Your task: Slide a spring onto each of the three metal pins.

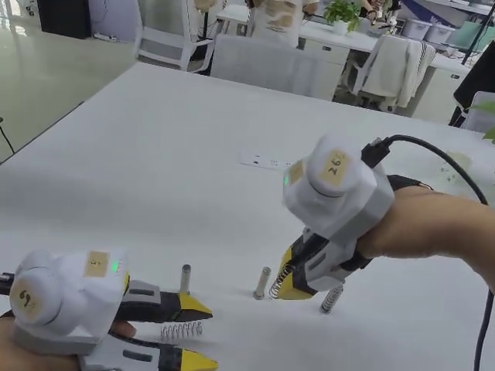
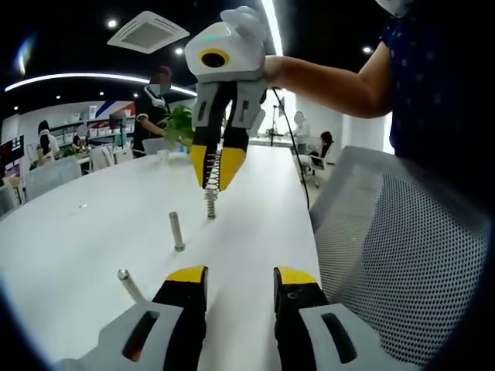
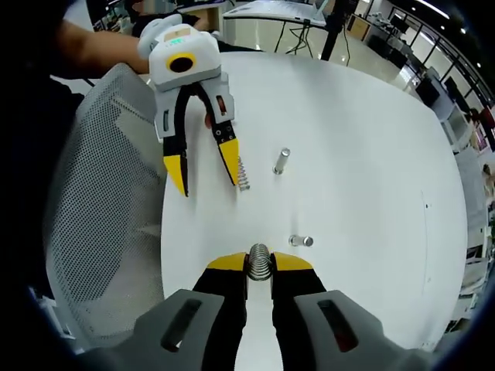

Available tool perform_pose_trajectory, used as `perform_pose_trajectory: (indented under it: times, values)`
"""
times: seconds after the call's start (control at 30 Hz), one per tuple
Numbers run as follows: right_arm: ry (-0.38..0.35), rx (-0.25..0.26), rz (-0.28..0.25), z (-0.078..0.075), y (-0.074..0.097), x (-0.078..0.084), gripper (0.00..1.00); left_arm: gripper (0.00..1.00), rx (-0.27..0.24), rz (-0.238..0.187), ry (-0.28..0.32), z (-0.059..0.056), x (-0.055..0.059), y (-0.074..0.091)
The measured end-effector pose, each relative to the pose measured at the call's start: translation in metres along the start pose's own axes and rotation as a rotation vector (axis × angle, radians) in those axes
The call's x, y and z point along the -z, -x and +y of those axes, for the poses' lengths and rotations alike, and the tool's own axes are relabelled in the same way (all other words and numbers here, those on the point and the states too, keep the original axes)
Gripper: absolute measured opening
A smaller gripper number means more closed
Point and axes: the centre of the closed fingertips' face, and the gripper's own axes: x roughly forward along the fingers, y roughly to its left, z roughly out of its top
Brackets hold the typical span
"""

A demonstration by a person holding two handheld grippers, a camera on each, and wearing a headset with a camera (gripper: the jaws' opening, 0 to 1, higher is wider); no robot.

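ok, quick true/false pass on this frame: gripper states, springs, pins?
1. The right gripper is shut on a spring. True.
2. The left gripper grips a spring too. False: its jaws stand open, and a loose spring lies on the table near its tips.
3. All three pins are bare. False: one pin already wears a spring.
4. The left pin and the middle pin are bare. True.
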Motion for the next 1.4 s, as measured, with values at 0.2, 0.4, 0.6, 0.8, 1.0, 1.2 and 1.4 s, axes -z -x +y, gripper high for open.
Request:
perform_pose_trajectory:
  times: [0.2, 0.4, 0.6, 0.8, 1.0, 1.2, 1.4]
  values:
    - [-0.002, 0.009, 0.019, -0.011, 0.002, 0.004, 0.09, 0.28, -0.019, -0.003, 0.015, 0.000, 0.004, 0.006]
    - [-0.013, 0.013, 0.022, -0.025, 0.002, 0.004, 0.09, 0.28, -0.035, -0.004, 0.032, -0.001, 0.009, 0.010]
    - [-0.012, 0.013, 0.037, -0.035, -0.003, 0.006, 0.09, 0.28, -0.050, -0.010, 0.045, -0.001, 0.011, 0.014]
    - [-0.011, 0.015, 0.039, -0.042, -0.007, 0.004, 0.09, 0.28, -0.061, -0.013, 0.052, -0.002, 0.013, 0.017]
    - [0.001, 0.015, 0.040, -0.048, -0.013, 0.001, 0.09, 0.29, -0.072, -0.016, 0.057, 0.000, 0.013, 0.019]
    - [0.007, 0.005, 0.049, -0.052, -0.021, 0.000, 0.09, 0.29, -0.082, -0.017, 0.061, 0.001, 0.015, 0.021]
    - [0.010, -0.006, 0.060, -0.052, -0.026, 0.000, 0.09, 0.30, -0.101, -0.027, 0.077, 0.003, 0.017, 0.026]
